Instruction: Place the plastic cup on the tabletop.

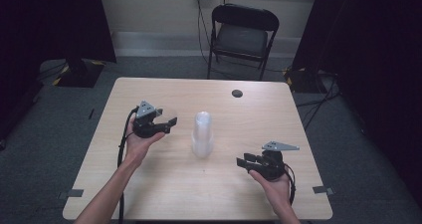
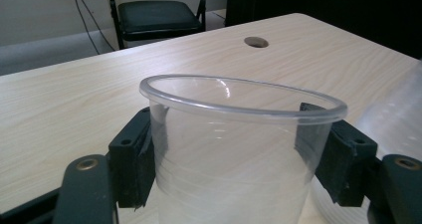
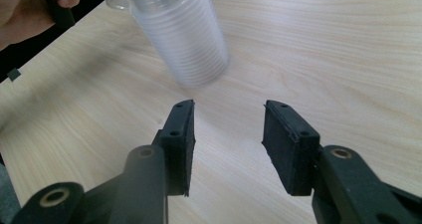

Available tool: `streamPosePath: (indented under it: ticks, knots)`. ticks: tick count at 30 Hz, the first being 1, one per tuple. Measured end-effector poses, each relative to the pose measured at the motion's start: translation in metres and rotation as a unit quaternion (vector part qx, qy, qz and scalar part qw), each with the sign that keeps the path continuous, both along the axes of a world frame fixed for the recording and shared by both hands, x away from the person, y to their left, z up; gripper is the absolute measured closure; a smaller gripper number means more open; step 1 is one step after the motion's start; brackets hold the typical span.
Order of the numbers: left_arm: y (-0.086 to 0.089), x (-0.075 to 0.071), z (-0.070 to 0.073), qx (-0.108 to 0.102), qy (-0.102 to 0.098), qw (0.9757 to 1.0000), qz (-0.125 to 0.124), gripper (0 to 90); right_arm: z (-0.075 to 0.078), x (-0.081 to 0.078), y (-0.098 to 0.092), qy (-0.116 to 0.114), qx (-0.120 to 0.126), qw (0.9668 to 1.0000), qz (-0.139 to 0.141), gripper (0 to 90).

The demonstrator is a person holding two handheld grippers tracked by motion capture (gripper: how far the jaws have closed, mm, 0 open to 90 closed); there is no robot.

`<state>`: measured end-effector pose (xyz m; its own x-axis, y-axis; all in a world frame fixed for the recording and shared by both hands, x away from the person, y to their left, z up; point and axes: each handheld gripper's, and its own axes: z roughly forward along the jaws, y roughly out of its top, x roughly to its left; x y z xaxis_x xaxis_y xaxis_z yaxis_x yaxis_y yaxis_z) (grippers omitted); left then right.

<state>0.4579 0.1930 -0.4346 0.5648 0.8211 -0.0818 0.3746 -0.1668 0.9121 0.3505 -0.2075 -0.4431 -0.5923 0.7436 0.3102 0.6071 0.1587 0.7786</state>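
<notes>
A single clear plastic cup (image 2: 234, 149) stands upright between the black jaws of my left gripper (image 2: 226, 117), and both pads press on its sides. In the high view the left gripper (image 1: 168, 123) sits over the table's left half, pointing right toward a stack of clear cups (image 1: 202, 134) at the middle. That stack (image 3: 179, 35) lies ahead of my right gripper (image 3: 229, 109), whose jaws stand apart with bare table between them. The right gripper (image 1: 242, 160) hovers right of the stack, near the front.
The light wooden table (image 1: 249, 194) has a round cable hole (image 1: 237, 93) near its far edge. A black folding chair (image 1: 242, 35) stands behind the table on grey carpet. Dark curtains hang at both sides.
</notes>
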Motion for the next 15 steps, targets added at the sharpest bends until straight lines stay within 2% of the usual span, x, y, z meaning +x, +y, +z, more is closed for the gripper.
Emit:
streamPosePath:
  ticks: [7,11,15]
  knots:
    - [-0.003,0.009,-0.01,0.0,0.015,0.9999,0.003,27.4,0.0,0.001,-0.003,-0.001,0.0,1.0,-0.002,56.2]
    - [-0.003,0.011,-0.015,0.016,0.017,0.9997,0.003,27.6,-0.001,0.001,-0.004,0.001,-0.001,1.0,-0.003,56.2]
    - [-0.001,0.012,-0.022,0.015,0.024,0.9996,0.007,26.5,-0.001,0.001,-0.003,0.001,-0.001,1.0,-0.002,56.1]
